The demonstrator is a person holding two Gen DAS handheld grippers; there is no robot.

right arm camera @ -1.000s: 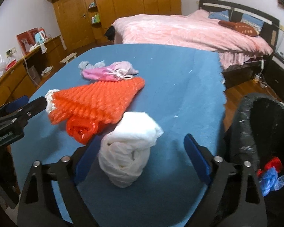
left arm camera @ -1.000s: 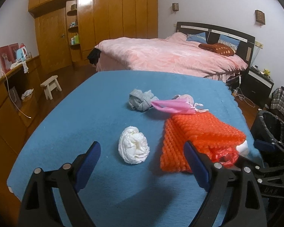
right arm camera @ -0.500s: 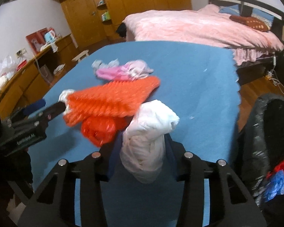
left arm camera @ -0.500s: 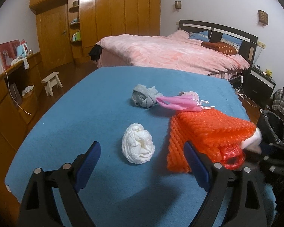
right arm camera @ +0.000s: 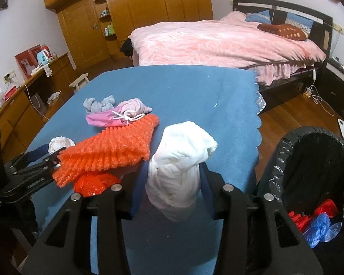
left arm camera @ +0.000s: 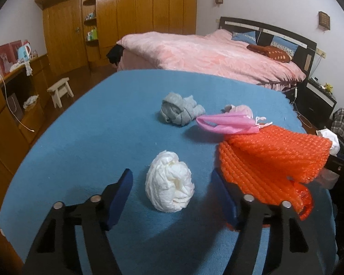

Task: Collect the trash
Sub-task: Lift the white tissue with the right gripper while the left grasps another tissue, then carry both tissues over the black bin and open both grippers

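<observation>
From the left wrist, the left gripper pointed down at a slant over the blue-covered desk. Its jaws were closing, still wide, with a crumpled white paper ball lying between them on the cloth and touched by neither blue pad. Just right of the right-hand pad lay an orange bubble-wrap sheet, its ridges running away toward the far right (its near corner sat close against that pad). Beyond it lay a pink mask and, to its left, a grey balled sock. A pink bed stood behind the desk.

From the right wrist, the right gripper also slanted downward, jaws drawn in and clamped on a white wad of tissue, which stood upright between the pads, its long axis roughly vertical and its loose top flaring right. It was held off the cloth near the desk's right edge. A black-lined trash bin stood just right of the desk, with red and blue scraps inside. The other gripper's black frame showed at far left, by the orange sheet.
</observation>
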